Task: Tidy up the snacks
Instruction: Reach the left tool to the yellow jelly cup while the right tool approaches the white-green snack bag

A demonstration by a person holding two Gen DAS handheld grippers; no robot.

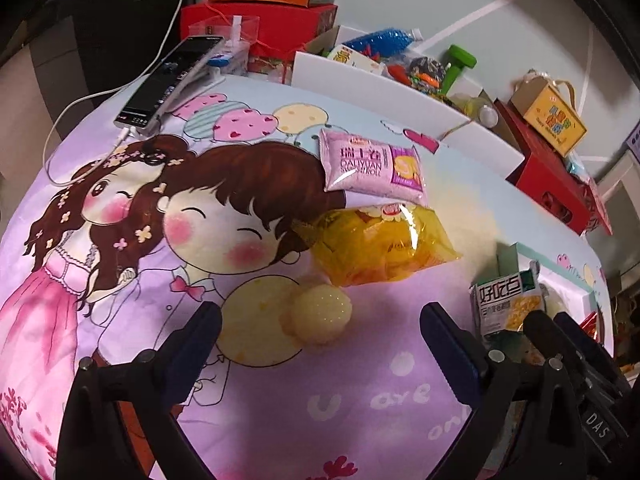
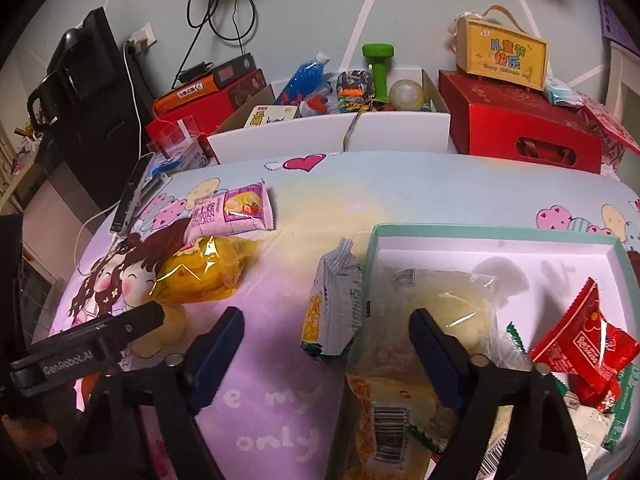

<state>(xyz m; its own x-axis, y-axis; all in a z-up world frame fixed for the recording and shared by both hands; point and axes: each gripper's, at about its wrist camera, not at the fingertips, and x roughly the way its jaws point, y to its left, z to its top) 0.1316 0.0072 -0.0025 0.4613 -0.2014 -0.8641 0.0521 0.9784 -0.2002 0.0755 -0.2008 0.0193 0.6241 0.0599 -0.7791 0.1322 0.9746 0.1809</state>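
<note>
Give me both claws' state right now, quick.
Left claw: open, holding nothing, above the round yellow cake.
Right claw: open, nothing gripped, white snack packet between its fingers.

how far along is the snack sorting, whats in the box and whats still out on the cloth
Partly done. The teal-rimmed box already holds a clear-wrapped bun and red packets. In hand: nothing; the right gripper stands open around the upright white packet by the box wall, and the left gripper is open near the round pastry. Also still out: the pink roll pack and yellow bag.
</note>
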